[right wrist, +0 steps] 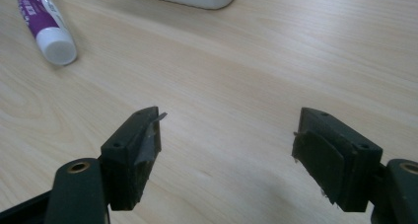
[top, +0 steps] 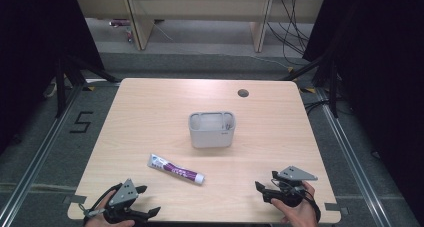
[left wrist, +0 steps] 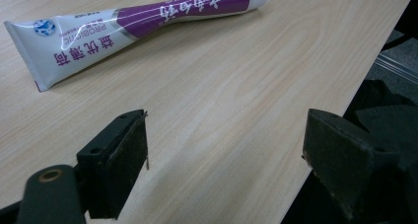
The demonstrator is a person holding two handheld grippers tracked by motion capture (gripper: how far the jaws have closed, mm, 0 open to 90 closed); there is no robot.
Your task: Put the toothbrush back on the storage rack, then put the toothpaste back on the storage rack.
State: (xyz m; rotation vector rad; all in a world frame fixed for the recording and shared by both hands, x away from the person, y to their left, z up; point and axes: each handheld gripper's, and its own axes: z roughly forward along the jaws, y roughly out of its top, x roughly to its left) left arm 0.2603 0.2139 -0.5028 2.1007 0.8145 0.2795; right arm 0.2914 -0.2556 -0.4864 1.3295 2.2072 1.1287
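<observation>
Your left claw (left wrist: 224, 150) and right claw (right wrist: 226, 155) both gape, empty. The high view adds the grey organizer (top: 212, 129) beyond the toothpaste tube (top: 176, 169) on the counter (top: 150, 112).

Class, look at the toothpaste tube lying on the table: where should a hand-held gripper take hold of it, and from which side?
Probably across the toothpaste tube's purple middle, from above, jaws spanning its narrow width. It lies flat on the table; the crimped end is thin, the cap end round and likely slippery.
</observation>
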